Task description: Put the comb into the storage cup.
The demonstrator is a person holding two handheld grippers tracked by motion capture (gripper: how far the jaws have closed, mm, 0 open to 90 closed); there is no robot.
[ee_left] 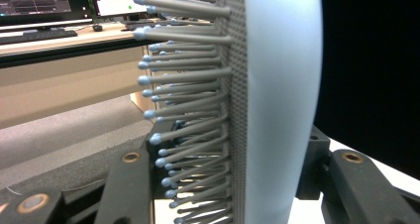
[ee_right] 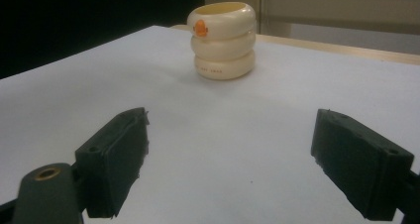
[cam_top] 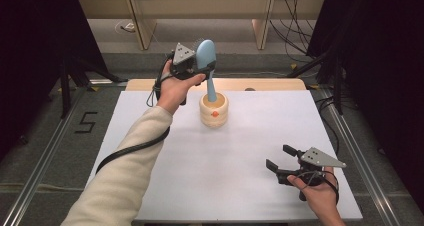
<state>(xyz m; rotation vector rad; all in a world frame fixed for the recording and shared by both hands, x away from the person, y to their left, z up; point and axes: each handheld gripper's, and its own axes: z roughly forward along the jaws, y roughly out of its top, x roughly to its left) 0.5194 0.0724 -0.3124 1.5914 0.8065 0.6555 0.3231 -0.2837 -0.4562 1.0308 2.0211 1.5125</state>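
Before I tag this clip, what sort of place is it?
Probably a lab recording rig: a white table ringed by black curtains, cables on the floor, monitors on a desk.

A lab: monitors (ee_left: pixel 44 1) on a bench, loose cables (cam_top: pixel 295 31) (floor-taped numeral).

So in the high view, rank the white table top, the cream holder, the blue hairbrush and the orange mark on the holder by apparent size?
1. White table top, largest by far.
2. Blue hairbrush, held by the left gripper, and cream holder: the brush is longer and slimmer, the holder squatter, too alike to rank.
3. Orange mark, smallest.
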